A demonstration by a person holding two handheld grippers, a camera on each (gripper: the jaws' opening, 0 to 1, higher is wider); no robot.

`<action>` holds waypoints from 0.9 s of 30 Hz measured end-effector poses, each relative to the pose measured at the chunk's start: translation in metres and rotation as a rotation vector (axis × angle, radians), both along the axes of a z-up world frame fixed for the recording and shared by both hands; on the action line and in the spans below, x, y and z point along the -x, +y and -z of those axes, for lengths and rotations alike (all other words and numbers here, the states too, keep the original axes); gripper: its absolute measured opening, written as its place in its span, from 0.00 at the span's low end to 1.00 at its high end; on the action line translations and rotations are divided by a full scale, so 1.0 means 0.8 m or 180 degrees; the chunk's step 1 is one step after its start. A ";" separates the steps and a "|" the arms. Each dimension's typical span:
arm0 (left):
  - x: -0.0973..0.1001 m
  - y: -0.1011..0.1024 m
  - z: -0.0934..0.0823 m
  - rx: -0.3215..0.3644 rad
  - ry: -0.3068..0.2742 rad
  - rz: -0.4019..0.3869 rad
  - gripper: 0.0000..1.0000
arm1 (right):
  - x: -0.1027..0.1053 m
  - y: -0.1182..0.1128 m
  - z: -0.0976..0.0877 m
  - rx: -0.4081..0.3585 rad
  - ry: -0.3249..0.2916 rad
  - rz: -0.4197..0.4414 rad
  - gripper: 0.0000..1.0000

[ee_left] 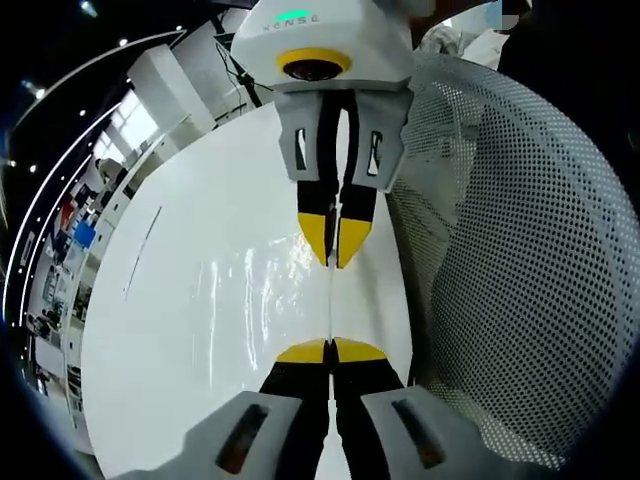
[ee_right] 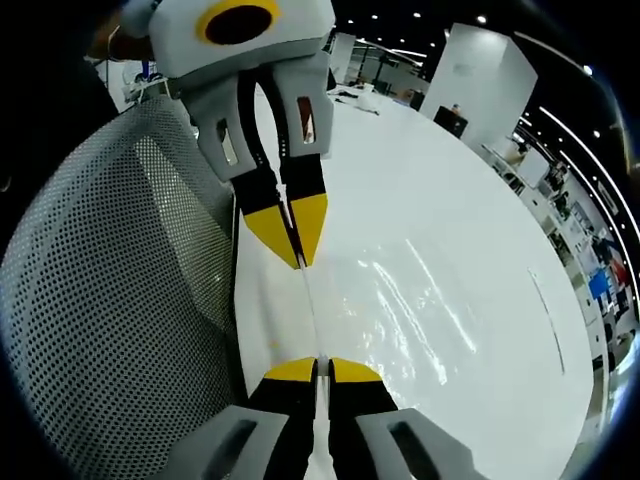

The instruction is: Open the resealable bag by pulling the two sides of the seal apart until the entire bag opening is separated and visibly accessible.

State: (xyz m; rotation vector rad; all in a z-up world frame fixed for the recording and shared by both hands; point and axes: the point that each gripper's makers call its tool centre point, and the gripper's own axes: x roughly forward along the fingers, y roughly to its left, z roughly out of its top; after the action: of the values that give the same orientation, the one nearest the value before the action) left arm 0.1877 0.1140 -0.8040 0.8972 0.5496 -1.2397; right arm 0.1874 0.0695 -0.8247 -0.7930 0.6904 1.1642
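Both grippers, left gripper (ee_left: pixel 330 352) and right gripper (ee_right: pixel 316 369), pinch the clear bag (ee_left: pixel 331 300); no legible writing.

The resealable bag (ee_left: pixel 331 300) is clear plastic, nearly invisible but for glare, and is seen edge-on as a thin pale line. It is stretched taut above the white surface (ee_left: pixel 220 300). Each end is pinched between a pair of yellow-tipped jaws.

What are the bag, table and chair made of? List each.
Bag: clear thin plastic film, likely; glossy wrinkle glints. Table: smooth white, perhaps laminate; soft sheen. Chair: white perforated mesh, plastic or fabric unclear.
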 end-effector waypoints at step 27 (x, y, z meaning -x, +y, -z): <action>-0.001 0.009 -0.001 0.0015 0.0014 -0.0035 0.00 | 0.001 -0.012 0.001 0.0045 0.0002 0.0005 0.00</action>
State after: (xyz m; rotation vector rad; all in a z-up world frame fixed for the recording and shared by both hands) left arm 0.1883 0.1213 -0.8035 0.8866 0.5541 -1.2327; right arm 0.1868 0.0597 -0.8253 -0.8038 0.7003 1.1591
